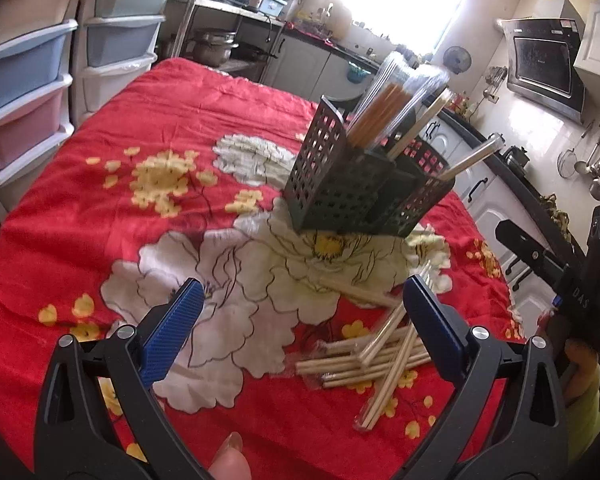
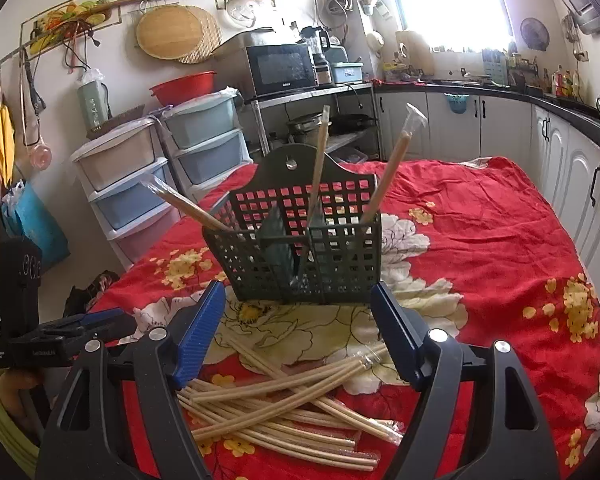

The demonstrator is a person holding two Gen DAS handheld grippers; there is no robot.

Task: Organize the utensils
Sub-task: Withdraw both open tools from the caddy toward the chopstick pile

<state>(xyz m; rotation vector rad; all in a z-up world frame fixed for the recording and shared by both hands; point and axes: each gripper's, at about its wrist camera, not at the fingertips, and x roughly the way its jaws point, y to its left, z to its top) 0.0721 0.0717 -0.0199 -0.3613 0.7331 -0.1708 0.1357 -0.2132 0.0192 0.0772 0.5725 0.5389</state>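
Note:
A dark green slotted utensil caddy (image 1: 364,184) (image 2: 300,248) stands on the red floral cloth. It holds several wrapped chopstick pairs (image 2: 392,168) that lean out of its compartments. A loose pile of wrapped chopsticks (image 1: 384,352) (image 2: 284,408) lies on the cloth in front of the caddy. My left gripper (image 1: 304,300) is open and empty, above the cloth just left of the pile. My right gripper (image 2: 298,308) is open and empty, above the pile and just short of the caddy. The right gripper also shows at the right edge of the left wrist view (image 1: 548,260).
The cloth-covered table (image 2: 500,240) has plastic drawer units (image 1: 28,80) (image 2: 132,184) along its far left side. White cabinets (image 2: 572,168) with a dark counter run along the right. A metal rack with a microwave (image 2: 280,64) stands behind the table.

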